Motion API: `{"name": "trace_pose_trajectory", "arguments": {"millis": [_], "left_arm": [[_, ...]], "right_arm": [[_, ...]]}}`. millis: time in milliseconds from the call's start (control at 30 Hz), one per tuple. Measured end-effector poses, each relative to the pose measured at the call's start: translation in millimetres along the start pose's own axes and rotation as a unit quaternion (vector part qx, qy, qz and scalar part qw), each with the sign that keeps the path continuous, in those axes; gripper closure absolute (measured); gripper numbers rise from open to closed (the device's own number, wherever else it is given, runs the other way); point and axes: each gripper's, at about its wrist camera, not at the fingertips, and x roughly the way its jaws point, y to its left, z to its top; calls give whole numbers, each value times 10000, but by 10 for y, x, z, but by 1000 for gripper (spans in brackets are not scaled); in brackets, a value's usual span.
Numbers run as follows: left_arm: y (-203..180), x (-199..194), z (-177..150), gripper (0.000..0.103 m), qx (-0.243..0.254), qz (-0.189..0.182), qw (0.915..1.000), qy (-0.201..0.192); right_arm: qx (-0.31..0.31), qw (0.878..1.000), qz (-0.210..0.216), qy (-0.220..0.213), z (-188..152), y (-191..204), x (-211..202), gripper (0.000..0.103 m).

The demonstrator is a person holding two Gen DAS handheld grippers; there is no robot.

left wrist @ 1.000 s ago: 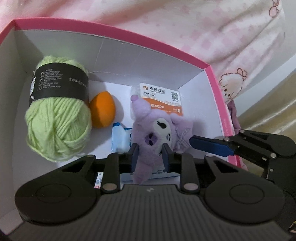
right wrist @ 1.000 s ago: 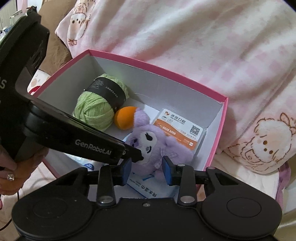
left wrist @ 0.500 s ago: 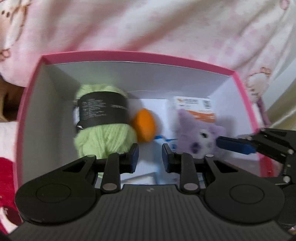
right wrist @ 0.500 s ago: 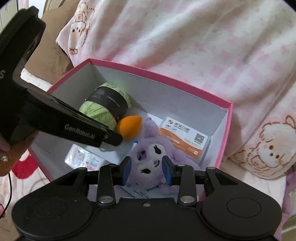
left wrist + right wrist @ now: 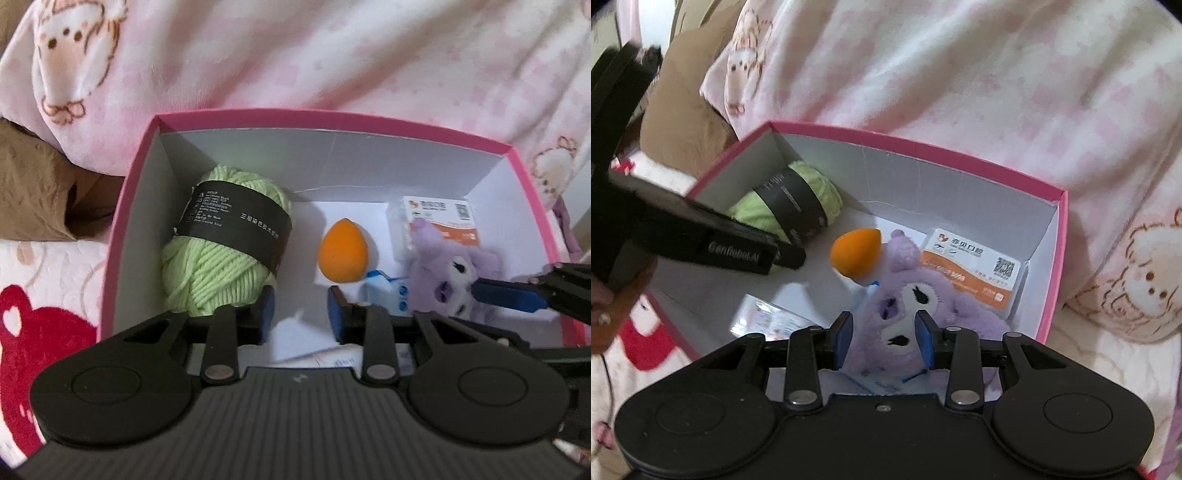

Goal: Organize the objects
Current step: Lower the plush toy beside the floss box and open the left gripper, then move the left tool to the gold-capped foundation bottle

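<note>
The left gripper [image 5: 300, 314] hangs over the near part of the pink box [image 5: 332, 122], its jaws having just spread apart with nothing between them, likely to free it for another item. The right gripper [image 5: 882, 339] straddles the purple plush toy's [image 5: 908, 310] face; whether its pads press the fur cannot be told. The toy lies in the box's right half, partly over an orange card [image 5: 975, 273]. Beyond sit an orange sponge [image 5: 341, 254] and green yarn [image 5: 221, 258], tucked against the left wall to keep the middle open.
</note>
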Motion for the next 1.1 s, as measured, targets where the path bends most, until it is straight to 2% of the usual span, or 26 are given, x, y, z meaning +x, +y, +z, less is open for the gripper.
{"name": "trace_pose_trajectory", "arguments": {"millis": [233,333,433,667,800,933,1100], "left_arm": [[-88,-542,-82,41,290,-106,9995,35],[-129,-845,-131,34,367,-97,9993,44],[-181,-1125,-222,23,427,-150,9990,41],[-318,-1756,-444,9,548,78,9984,-78],[-380,-2006,-623,8,648,52,9978,-91],[-376,-2151,-809,8,527,-134,9985,-88],[-376,-2122,-1034,9,457,-219,9986,-138]], "right_arm": [[336,9983,170,-442,-139,81,-528,46],[292,9978,209,-564,-216,172,-789,43],[191,9976,238,-614,-263,289,-1010,41],[-17,9968,488,-635,-353,535,-1549,34],[-311,9955,645,-623,-452,686,-1784,28],[-593,9941,724,-555,-605,778,-1906,24],[-764,9929,823,-395,-809,805,-1908,23]]}}
